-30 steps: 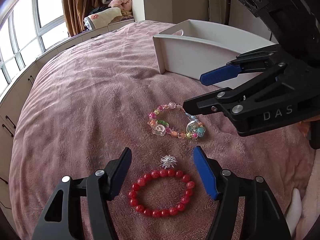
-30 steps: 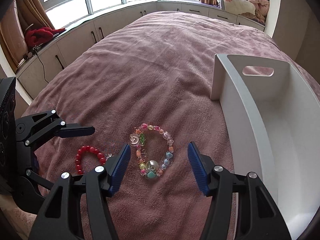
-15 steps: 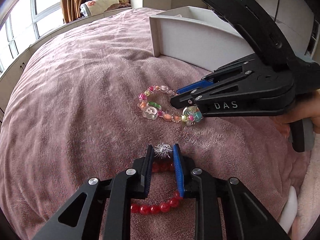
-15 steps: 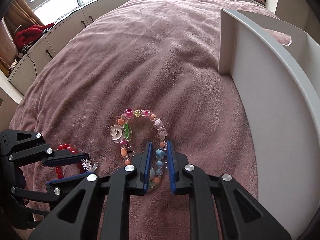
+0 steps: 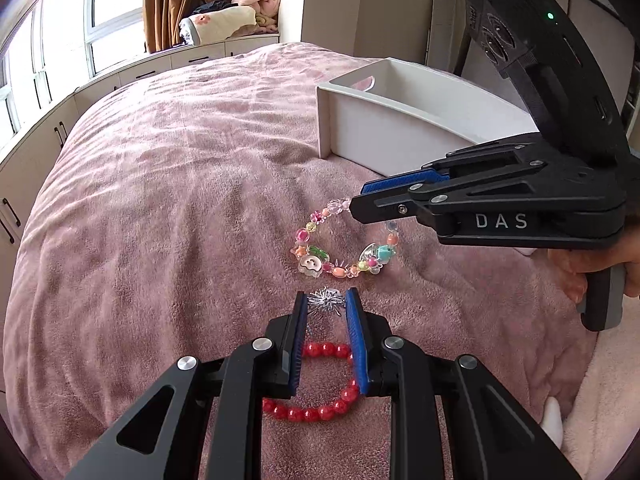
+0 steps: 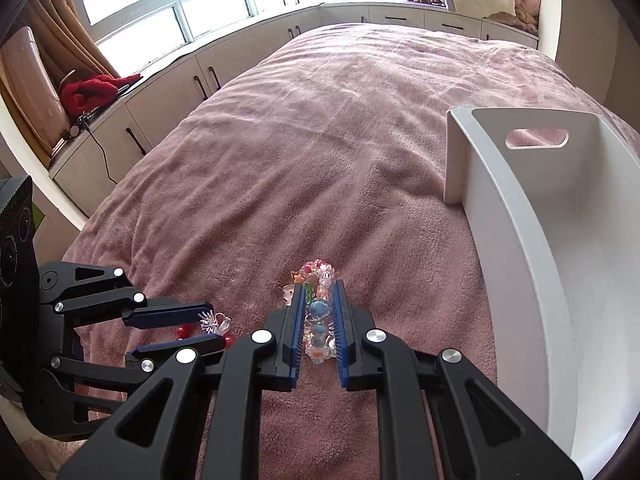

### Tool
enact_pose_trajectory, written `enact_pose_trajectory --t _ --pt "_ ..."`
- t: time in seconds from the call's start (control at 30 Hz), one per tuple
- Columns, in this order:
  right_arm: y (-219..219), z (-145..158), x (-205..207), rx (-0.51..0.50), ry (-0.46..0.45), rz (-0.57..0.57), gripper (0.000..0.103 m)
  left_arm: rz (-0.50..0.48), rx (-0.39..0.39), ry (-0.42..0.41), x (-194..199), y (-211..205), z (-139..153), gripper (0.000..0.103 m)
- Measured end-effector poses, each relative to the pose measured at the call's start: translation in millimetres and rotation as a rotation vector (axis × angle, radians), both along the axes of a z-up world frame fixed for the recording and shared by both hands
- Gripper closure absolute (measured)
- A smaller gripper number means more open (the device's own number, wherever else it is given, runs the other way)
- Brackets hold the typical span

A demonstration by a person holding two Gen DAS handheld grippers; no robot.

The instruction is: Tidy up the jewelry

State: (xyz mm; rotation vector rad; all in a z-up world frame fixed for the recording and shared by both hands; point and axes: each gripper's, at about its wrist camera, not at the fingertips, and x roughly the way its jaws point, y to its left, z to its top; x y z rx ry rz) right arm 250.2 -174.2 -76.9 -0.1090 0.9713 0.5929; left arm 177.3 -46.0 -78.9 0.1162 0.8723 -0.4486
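My left gripper [image 5: 326,294] is shut on the silver spiky charm [image 5: 325,300] of a red bead bracelet [image 5: 312,408]. The bracelet's loop hangs below and behind the fingers, just above the pink blanket [image 5: 160,200]. In the left wrist view my right gripper [image 5: 358,199] comes in from the right, shut on a multicoloured bead bracelet [image 5: 320,264] that dangles from its tips. The right wrist view shows the same bracelet [image 6: 319,312] pinched between the right gripper's [image 6: 318,292] blue pads. In that view the left gripper [image 6: 214,325] is low on the left, holding the charm [image 6: 212,320].
A white tray [image 5: 400,136] with a handle slot stands on the bed just right of the grippers; its inside [image 6: 580,280] holds nothing. A hand [image 5: 600,272] holds the right gripper's grip. Cabinets [image 6: 200,68] under the windows ring the bed.
Both grippers went from open above the bracelets to lowered and shut on them. Both have since risen, and each bracelet hangs from its gripper.
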Motion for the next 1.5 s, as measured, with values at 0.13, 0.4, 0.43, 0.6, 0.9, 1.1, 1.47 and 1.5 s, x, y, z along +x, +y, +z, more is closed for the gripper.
enact_pose_trajectory --t 0.13,0.4,0.43,0.6,0.9,1.1,1.47,1.5 --pt "0 28 -8 0.037 -0.046 0.009 0.101 0.014 -0.006 -0.034 -5 4 21 0.078" --pt "-9 74 -25 0.076 -0.110 0.012 0.100 0.033 -0.012 -0.089 -17 4 54 0.078" --pt "-10 74 -26 0.075 -0.095 0.018 0.099 0.032 -0.012 -0.092 -19 4 57 0.078" --pt "-10 47 -40 -0.038 -0.073 0.005 0.061 0.037 -0.009 -0.091 -31 2 56 0.078" --pt "-18 -18 -52 -0.157 0.015 0.013 0.063 0.036 -0.021 -0.053 -39 2 40 0.078" --pt "-15 -43 -42 -0.194 0.056 -0.002 0.063 0.042 -0.041 -0.017 -36 5 28 0.078" --pt "-22 -60 -34 -0.146 0.124 0.003 0.094 0.056 -0.047 0.005 -27 7 19 0.078" --pt "-22 -58 -36 -0.144 0.120 0.003 0.094 0.056 -0.046 0.004 -27 6 19 0.078"
